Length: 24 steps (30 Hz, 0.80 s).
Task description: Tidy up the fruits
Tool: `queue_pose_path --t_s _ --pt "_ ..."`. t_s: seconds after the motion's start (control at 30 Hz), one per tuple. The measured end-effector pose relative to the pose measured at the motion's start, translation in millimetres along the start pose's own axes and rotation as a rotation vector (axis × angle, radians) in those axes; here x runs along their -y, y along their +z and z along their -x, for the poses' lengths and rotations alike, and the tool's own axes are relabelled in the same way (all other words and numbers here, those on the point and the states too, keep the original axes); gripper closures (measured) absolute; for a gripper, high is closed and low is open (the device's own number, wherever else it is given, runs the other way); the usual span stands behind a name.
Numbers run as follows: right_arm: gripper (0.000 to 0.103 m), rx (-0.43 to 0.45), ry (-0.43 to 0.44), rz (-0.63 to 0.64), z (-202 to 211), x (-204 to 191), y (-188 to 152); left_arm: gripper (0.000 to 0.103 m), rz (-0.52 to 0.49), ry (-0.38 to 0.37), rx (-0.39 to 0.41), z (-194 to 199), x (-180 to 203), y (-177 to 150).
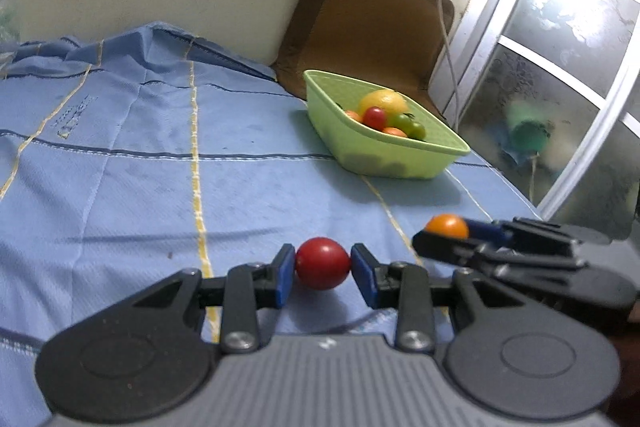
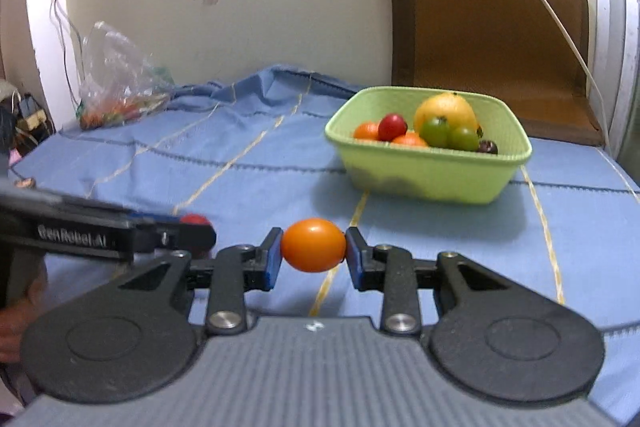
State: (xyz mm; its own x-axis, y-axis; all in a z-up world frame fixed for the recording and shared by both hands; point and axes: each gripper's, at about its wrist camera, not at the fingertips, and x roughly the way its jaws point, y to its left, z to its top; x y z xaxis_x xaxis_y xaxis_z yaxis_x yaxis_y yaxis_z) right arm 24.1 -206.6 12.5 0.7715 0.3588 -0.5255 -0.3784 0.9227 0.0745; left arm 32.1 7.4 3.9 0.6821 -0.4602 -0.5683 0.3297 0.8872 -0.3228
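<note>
Nearest the left wrist camera, the left gripper (image 1: 322, 271) was closed around a red tomato (image 1: 322, 263), its blue pads (image 1: 285, 277) pressing the fruit from both sides above the blue cloth (image 1: 140, 155). Just to its right, the right gripper (image 2: 313, 254) likewise pinched an orange tomato (image 2: 313, 245) between its own pads, jaws narrowed only to the width of the fruit. The two tools sat close beside each other, both fruits carried clear of the cloth as far as the views showed.

Farther on, well apart from both grippers, a light green basket (image 2: 432, 179) stood on the cloth. It held a large yellow fruit (image 2: 446, 111), a red tomato, two green tomatoes (image 2: 448, 133), orange ones and a dark fruit at its right edge.

Behind the basket a brown cushion (image 2: 488, 27) leaned against the wall. At the far left of the cloth lay a clear plastic bag (image 2: 116, 79) with more small fruits inside.
</note>
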Motion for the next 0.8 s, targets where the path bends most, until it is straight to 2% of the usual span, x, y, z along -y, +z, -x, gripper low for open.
queue_pose_path --t_s 0.13,0.4,0.5,0.8 --pt "0.067 0.004 0.003 0.046 5 -10 -17 0.071 -0.032 0.008 -0.007 -1 12 -7" --pt "0.066 -0.007 -0.007 -0.001 11 -2 -32 0.070 -0.042 0.044 -0.004 -3 21 -16" --pt "0.065 -0.002 -0.011 0.017 15 -4 -37 0.060 -0.055 0.060 0.004 -2 25 -18" --pt "0.059 0.012 -0.035 0.073 21 -7 -46 0.060 -0.092 0.108 0.012 -4 34 -21"
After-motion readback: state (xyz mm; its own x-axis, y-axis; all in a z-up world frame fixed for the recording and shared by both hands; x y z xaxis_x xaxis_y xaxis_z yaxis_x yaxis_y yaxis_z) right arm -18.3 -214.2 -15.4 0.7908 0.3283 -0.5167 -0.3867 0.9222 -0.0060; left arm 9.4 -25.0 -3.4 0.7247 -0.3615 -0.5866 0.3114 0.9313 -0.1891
